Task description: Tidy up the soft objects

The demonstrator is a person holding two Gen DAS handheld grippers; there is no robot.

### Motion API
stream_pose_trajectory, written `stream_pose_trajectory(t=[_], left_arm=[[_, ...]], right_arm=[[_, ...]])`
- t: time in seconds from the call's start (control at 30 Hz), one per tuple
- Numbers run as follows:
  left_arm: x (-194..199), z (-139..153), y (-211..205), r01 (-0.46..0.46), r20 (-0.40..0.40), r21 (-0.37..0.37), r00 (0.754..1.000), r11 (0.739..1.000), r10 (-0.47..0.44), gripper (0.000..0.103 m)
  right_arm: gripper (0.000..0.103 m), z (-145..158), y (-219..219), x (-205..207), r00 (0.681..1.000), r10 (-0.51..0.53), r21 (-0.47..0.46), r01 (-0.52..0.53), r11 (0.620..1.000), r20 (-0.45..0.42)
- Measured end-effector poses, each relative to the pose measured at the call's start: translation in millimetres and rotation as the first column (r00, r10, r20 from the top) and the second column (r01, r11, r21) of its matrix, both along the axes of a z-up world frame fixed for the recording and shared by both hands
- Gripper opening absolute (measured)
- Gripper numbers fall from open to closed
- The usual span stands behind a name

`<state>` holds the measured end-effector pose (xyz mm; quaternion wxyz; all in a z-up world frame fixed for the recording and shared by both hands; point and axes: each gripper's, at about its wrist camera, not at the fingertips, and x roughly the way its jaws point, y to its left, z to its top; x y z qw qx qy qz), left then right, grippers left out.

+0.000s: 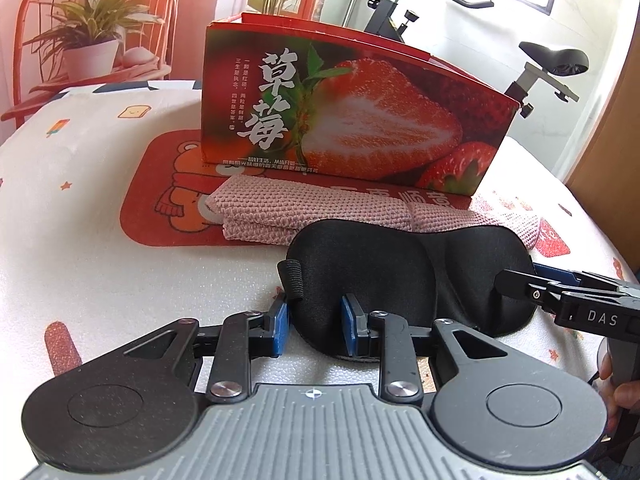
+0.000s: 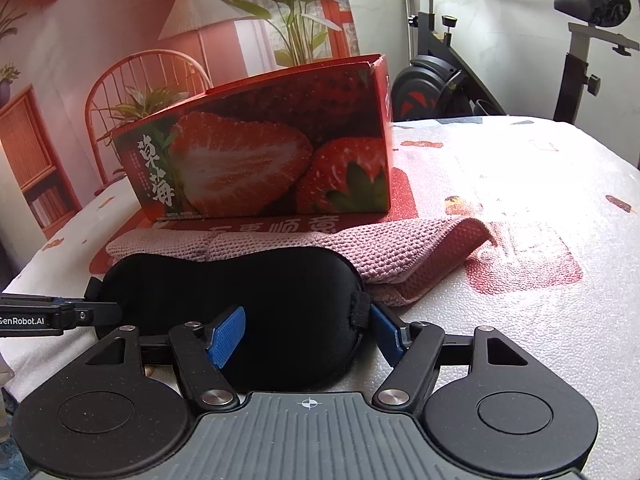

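Observation:
A black padded eye mask (image 1: 400, 264) lies on the table in front of a folded pink knitted cloth (image 1: 320, 212). My left gripper (image 1: 314, 322) has its blue pads around the mask's left end, closed on it. My right gripper (image 2: 308, 334) grips the mask's (image 2: 240, 292) right end between its blue pads; it also shows at the right edge of the left wrist view (image 1: 516, 284). The pink cloth (image 2: 400, 256) lies before a red strawberry box (image 1: 340, 112), which also shows in the right wrist view (image 2: 260, 148).
A red bear mat (image 1: 168, 200) lies under the box and cloth on a white patterned tablecloth (image 2: 520, 200). An exercise bike (image 2: 460, 80) stands behind the table. A chair with a potted plant (image 1: 92, 40) is at the back left.

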<state>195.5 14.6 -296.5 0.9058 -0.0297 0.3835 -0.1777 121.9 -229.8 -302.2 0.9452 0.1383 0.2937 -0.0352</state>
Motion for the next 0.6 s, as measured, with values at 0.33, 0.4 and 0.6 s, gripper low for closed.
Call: stream_pose_trajectory(t=[0.33,0.4,0.6], left_arm=[[3.6,-1.4,6.9,-0.002,-0.020,-0.050,1.000,0.999,0.000,0.031],[4.4,-1.8,8.9,-0.004,-0.025,-0.061,1.000,0.998,0.002,0.030],[4.0,-1.8,8.5,0.000,-0.022,-0.057,1.000,0.998,-0.001,0.030]], right_arm=[[0.045,7.3,-4.3,-10.9,0.999,-0.019,0.026,0.018,1.000,0.049],[0.042,9.6,-4.8,-13.8,0.998,-0.014,0.031,0.012,0.999,0.064],[0.029,16.1,-3.4,-20.6,0.995,-0.025,0.016,0.023,1.000,0.098]])
